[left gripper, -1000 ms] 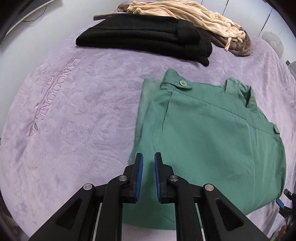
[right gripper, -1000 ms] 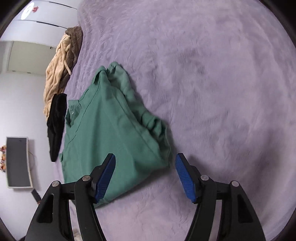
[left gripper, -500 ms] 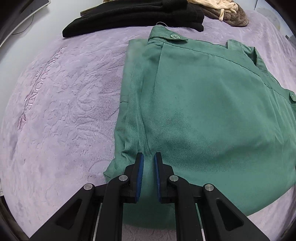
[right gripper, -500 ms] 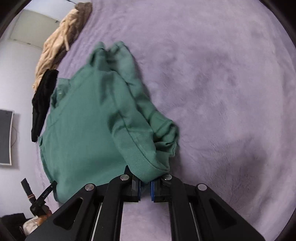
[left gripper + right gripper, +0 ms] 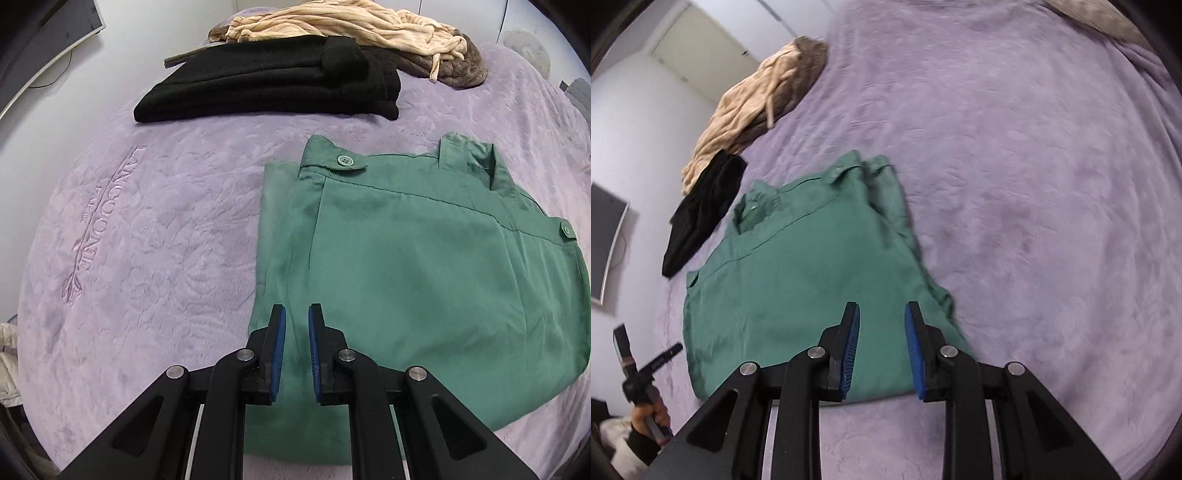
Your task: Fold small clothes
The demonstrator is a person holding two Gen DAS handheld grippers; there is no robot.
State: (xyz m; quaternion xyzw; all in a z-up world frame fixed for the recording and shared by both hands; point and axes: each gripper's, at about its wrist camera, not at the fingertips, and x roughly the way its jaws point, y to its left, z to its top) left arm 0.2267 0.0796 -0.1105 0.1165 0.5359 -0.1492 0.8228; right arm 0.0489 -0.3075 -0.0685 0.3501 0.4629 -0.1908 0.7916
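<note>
Lying flat on the lilac blanket [image 5: 155, 236], the green shorts [image 5: 417, 266] sit folded into a compact rectangle, waistband and its buttons toward the far side, folded bottom edge toward the near side; that squared shape suggests the fold on this piece is about finished. The left gripper [image 5: 295, 332] hangs over the near left corner of the shorts with its blue pads drawn nearly together, a narrow slit between them and no cloth caught there, so it reads as empty and pressed almost closed, likely only poised above the edge rather than working it. The right gripper [image 5: 882, 334] hovers above the near right part of the shorts [image 5: 812, 280]; its jaws have just been opening, they stand a little apart, and nothing is between them, which fits a letting-go of the hem. On that right side the fabric bunches into a small ridge, so the layers there look less tidy than on the left and may want smoothing. Farther off, a folded black garment [image 5: 273, 85] lies squarely near the far edge, probably a finished piece set out of the way, and behind it a crumpled beige garment [image 5: 351, 22] lies heaped over something brown, seemingly waiting its turn. At the left rim of the right-hand view, a hand [image 5: 646, 417] grips the other tool's handle.
</note>
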